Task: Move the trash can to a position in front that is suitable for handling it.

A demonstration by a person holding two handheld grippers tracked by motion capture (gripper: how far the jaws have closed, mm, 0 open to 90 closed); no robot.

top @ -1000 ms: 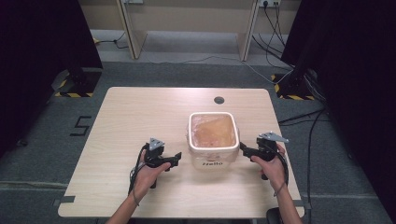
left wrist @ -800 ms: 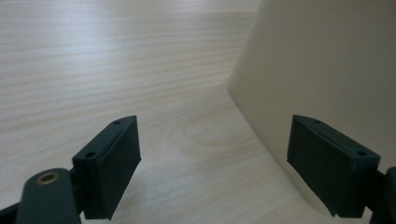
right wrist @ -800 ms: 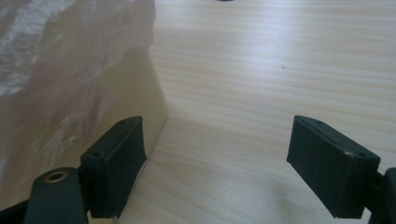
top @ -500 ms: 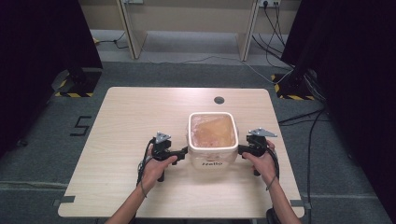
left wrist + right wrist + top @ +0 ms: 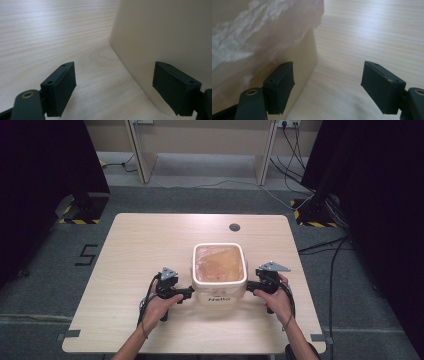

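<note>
Wooden table (image 5: 150,245) bears a cream tub (image 5: 220,292), flanked by the wide-open, empty left gripper (image 5: 189,293) and the right gripper (image 5: 251,286), whose jaws have just been closing on nothing.

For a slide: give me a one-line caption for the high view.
Two hand-held grippers, left and right, flank a cream bin with a plastic liner on a wooden table.

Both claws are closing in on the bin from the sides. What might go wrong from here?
1. The left claw and right claw stand open at the cream bin; its smooth sides may slip.
2. The thin plastic liner overhangs the rim and may snag or tear.
</note>
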